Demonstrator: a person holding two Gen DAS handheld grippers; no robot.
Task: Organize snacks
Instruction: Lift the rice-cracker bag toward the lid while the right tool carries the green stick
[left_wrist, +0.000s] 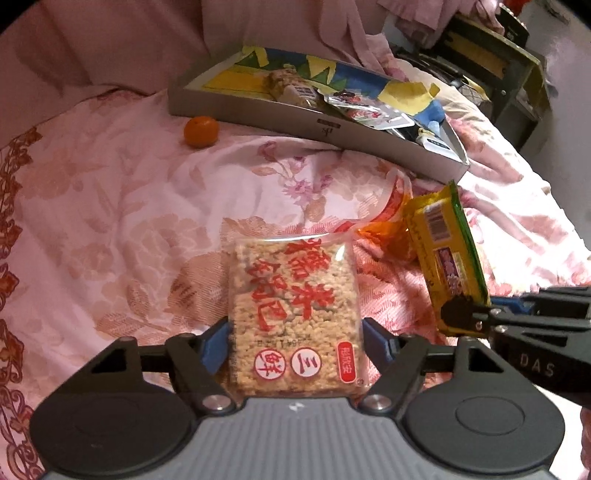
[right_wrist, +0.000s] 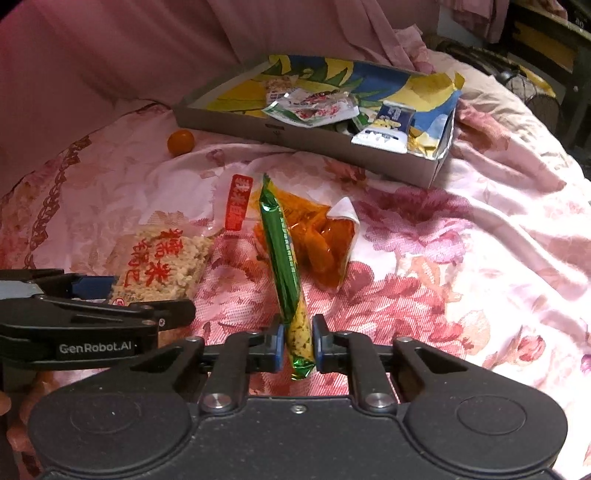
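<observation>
Left gripper (left_wrist: 295, 343) jaws wide, right gripper (right_wrist: 298, 343) clamped, both angled down

Snack packets (right_wrist: 314, 107) in box (right_wrist: 295, 136), mandarin (right_wrist: 180, 142) perhaps just left

Clear rice-cracker packet (left_wrist: 293, 314) lies flat; green-yellow snack pack (right_wrist: 286, 266) stands on edge beside orange bag (right_wrist: 325, 243).

"GenRobot.AI" on left claw (right_wrist: 92, 291) arm; "DAS" on right claw (left_wrist: 465, 317) arm. Red Chinese "糯米锅巴", "三鲜" on rice-cracker pkt (left_wrist: 293, 317).
</observation>
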